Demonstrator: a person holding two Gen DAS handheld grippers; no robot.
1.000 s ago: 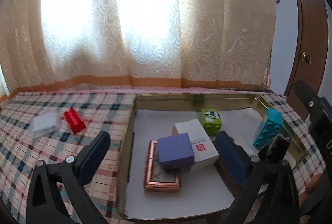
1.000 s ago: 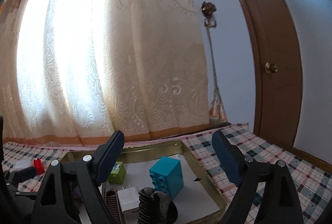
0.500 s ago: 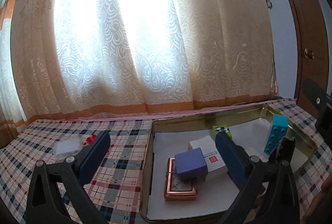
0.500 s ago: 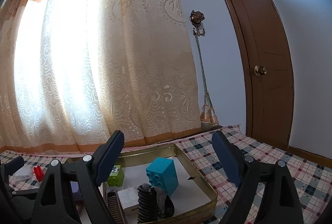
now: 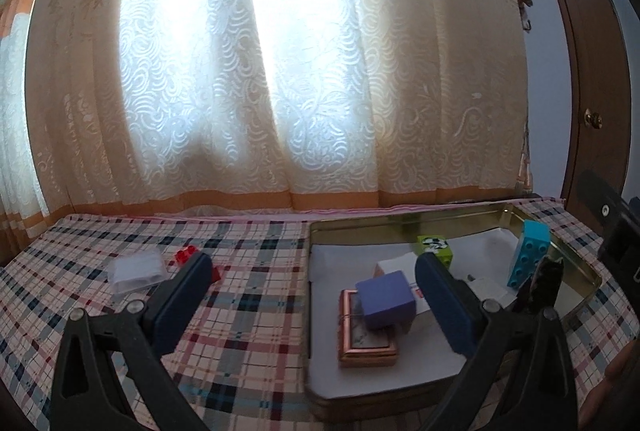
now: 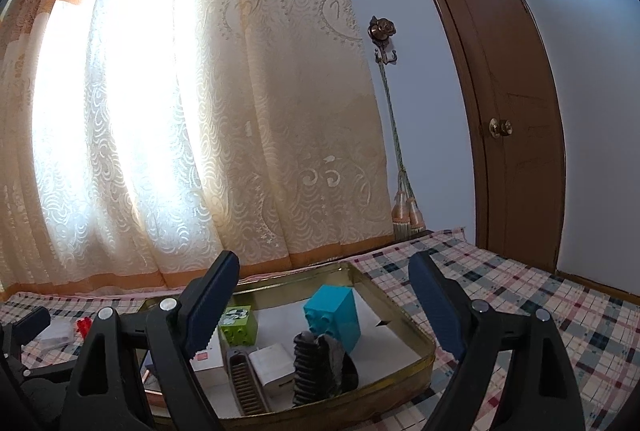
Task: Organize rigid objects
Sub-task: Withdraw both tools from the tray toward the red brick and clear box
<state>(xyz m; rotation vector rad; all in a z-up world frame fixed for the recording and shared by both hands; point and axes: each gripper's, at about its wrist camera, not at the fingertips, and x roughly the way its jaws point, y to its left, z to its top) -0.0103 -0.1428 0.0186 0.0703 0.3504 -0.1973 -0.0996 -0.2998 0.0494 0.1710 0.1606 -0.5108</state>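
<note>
A gold metal tray (image 5: 400, 222) lined with white paper holds a purple box (image 5: 386, 299), a white box (image 5: 396, 265), a copper frame (image 5: 368, 345), a green brick (image 5: 436, 249), a cyan brick (image 5: 528, 253) and a black ridged piece (image 5: 540, 283). A red brick (image 5: 187, 255) and a clear plastic box (image 5: 138, 271) lie on the plaid cloth to the left. My left gripper (image 5: 312, 291) hovers open and empty over the tray's left rim. My right gripper (image 6: 324, 295) stands open and empty above the tray (image 6: 416, 359), over the cyan brick (image 6: 334, 315) and the black piece (image 6: 320, 363).
The plaid tablecloth (image 5: 248, 271) runs back to a lace curtain (image 5: 280, 91). A brown door (image 6: 516, 111) stands at the right. The right view also has the green brick (image 6: 238, 325), a white adapter (image 6: 272, 363) and a ribbed brown piece (image 6: 246, 383) in the tray.
The left gripper has drawn back and swung left, so the tray now sits smaller and further right in its view. The right gripper has backed off slightly. Both stay open.
</note>
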